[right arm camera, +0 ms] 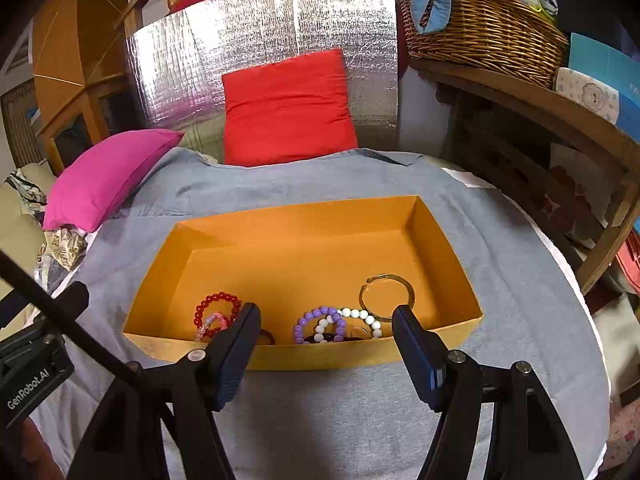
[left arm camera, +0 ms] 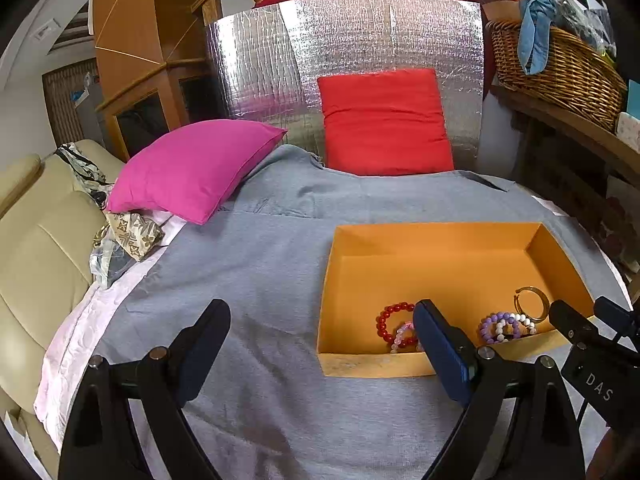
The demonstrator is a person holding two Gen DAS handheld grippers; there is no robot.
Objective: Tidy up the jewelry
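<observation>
Right wrist view puts the orange box point(right arm camera: 304, 264) straight ahead at 12 o'clock on the grey blanket point(right arm camera: 340, 420), its near wall just past my fingertips. I see all the jewelry bunched along that near wall: a red bead bracelet point(right arm camera: 218, 306) at 11 o'clock with a pink one point(right arm camera: 212, 324) lying inside its loop, a purple bead bracelet point(right arm camera: 320, 324) and a white bead one point(right arm camera: 360, 318) overlapping near centre, and a gold bangle point(right arm camera: 387, 296) at 1 o'clock. Something dark lies under the purple beads; I cannot tell what.

My right claw point(right arm camera: 326, 356) is spread wide and holds nothing. My left claw point(left arm camera: 320, 344) is likewise wide open and empty, hovering over bare blanket with the box off at 2 o'clock.

I see no jewelry left on the blanket, so I judge the gathering step largely done. If more is wanted, the next move is spreading the tangled pieces apart, which calls for dipping the right claw over the near wall and pinching one strand without snagging its neighbour.
</observation>
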